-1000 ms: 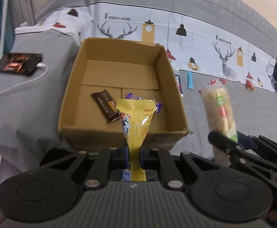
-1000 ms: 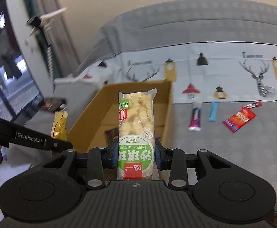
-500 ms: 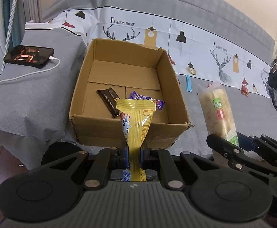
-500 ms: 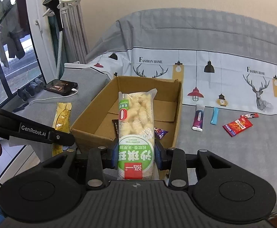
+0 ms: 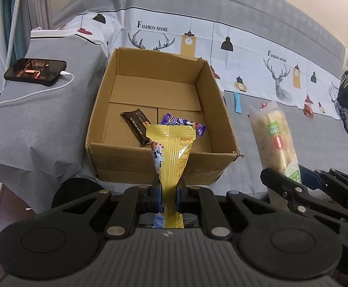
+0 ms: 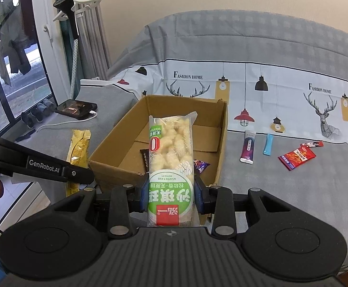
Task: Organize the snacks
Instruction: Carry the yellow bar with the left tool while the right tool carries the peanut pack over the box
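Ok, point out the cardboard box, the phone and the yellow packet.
cardboard box (image 5: pixel 164 165), left wrist view, outer front wall.
phone (image 5: pixel 34 71), left wrist view, middle of the screen.
yellow packet (image 5: pixel 174 148), left wrist view, upper wrapper.

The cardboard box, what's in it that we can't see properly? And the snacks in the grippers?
- Cardboard box, left wrist view: yellow packet covers part of the purple wrapper and chocolate bar.
- Right wrist view: puffed snack pack hides the box's middle.
- Both packets' lower ends: hidden behind the gripper bodies.
- Small sachets on the bed: print too small.
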